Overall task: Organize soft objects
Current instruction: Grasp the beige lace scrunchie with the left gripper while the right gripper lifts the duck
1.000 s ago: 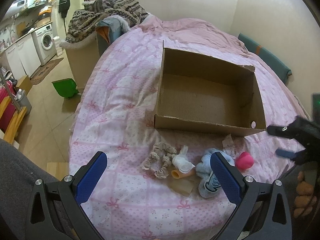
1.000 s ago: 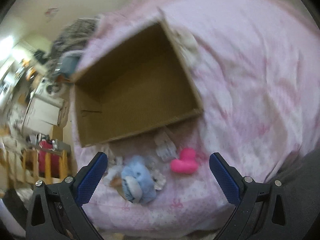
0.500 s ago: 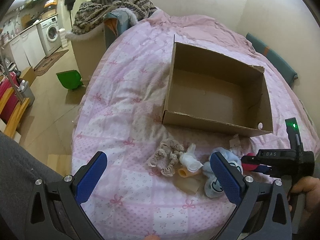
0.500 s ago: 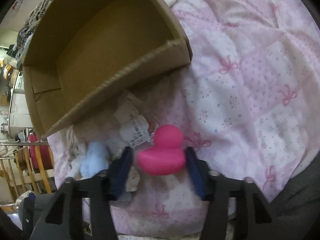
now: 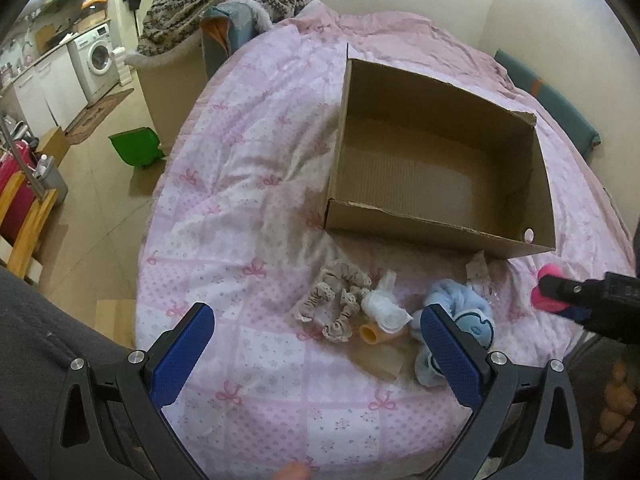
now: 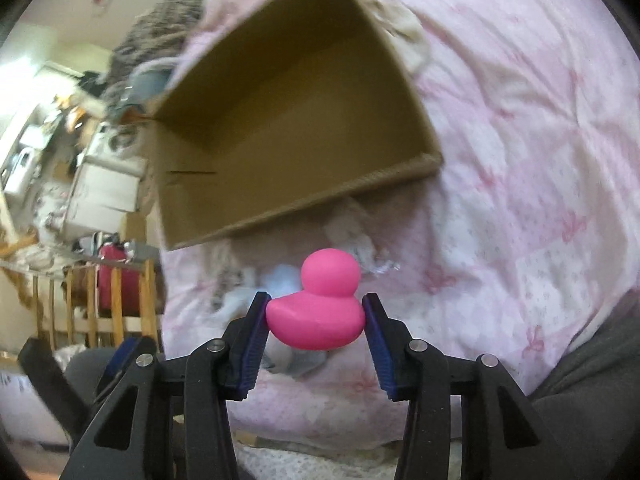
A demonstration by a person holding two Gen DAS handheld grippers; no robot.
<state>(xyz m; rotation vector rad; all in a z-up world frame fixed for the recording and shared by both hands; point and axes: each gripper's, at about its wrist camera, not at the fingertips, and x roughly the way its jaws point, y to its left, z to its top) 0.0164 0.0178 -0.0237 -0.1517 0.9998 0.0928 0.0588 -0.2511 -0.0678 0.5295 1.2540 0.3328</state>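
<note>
My right gripper [image 6: 316,301] is shut on a pink rubber duck [image 6: 316,314], pads pressing both its flanks, held just above the quilt. In the left wrist view the pink duck [image 5: 549,274] and the right gripper [image 5: 560,296] sit at the right, near the front right corner of the open cardboard box [image 5: 420,236]. The box [image 6: 304,210] is empty. My left gripper [image 5: 316,316] stands open above a small pile: a beige scrunchie [image 5: 332,300], a white soft piece [image 5: 384,308], an orange tube [image 5: 374,334] and a blue plush [image 5: 468,320].
A pink quilted bed [image 5: 248,208] carries everything. A crumpled clear wrapper [image 5: 478,272] lies by the box front. On the floor to the left are a green bin [image 5: 136,146], a wooden rack [image 5: 24,216] and a washing machine [image 5: 96,60]. A blanket heap [image 5: 224,4] lies beyond.
The right gripper went from wide open to shut on the pink duck and lifted it off the quilt. The left gripper has hardly moved.
</note>
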